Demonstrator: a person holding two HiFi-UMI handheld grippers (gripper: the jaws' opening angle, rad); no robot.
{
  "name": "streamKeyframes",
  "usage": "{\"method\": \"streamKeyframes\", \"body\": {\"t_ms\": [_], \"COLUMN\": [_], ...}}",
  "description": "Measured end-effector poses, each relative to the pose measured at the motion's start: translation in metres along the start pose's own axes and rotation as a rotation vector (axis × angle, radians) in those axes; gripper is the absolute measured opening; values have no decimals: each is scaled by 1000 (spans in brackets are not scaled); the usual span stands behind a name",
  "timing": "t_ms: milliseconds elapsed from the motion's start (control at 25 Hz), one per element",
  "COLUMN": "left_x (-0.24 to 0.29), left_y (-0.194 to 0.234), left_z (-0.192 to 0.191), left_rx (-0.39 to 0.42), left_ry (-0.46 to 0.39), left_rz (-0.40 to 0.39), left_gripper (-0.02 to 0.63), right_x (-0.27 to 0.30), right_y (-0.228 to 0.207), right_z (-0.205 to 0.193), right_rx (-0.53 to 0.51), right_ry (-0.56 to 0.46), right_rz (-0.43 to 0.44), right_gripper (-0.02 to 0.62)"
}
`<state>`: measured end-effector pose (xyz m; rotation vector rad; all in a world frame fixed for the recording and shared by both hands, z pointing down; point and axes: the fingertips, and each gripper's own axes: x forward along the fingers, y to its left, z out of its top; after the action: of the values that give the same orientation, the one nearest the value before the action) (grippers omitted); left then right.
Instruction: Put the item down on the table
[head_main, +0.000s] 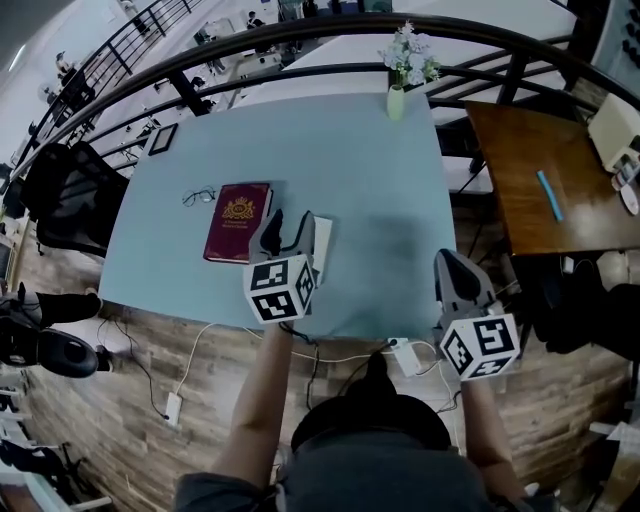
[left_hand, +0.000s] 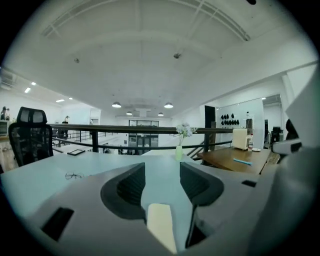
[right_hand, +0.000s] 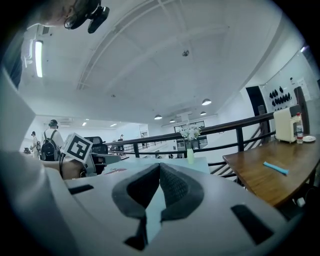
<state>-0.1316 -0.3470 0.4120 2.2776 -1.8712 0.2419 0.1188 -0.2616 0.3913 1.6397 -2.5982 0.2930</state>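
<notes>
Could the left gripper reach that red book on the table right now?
Probably yes. The left gripper hovers right beside the red book, which lies flat and uncovered on the table. Its fingers are apart, and nothing stands between it and the book.

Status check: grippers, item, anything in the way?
Left hand-held gripper open, nothing gripped. Right hand-held gripper shut, empty. White card lies on the table beside the red booklet. Glasses off to the side, not blocking.
</notes>
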Motion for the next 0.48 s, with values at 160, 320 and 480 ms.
{"method": "streamKeyframes", "body": {"t_ms": [160,320,480], "left_x": [-22,-42,-56], "left_y": [-5,-7,-6], "left_z": [25,40,41], "left_rx": [28,47,66], "left_ry": [-79,-139,-165], "left_rz": [-5,-5,6], "left_gripper": [172,112,63], "right_x": [0,0,1], "right_y": [0,2,7], "right_z": [7,13,17], "right_rx": [-4,-8,-14], "right_ry": [-17,-31,-42], "right_rz": [3,6,11], "right_gripper": [3,3,3]}}
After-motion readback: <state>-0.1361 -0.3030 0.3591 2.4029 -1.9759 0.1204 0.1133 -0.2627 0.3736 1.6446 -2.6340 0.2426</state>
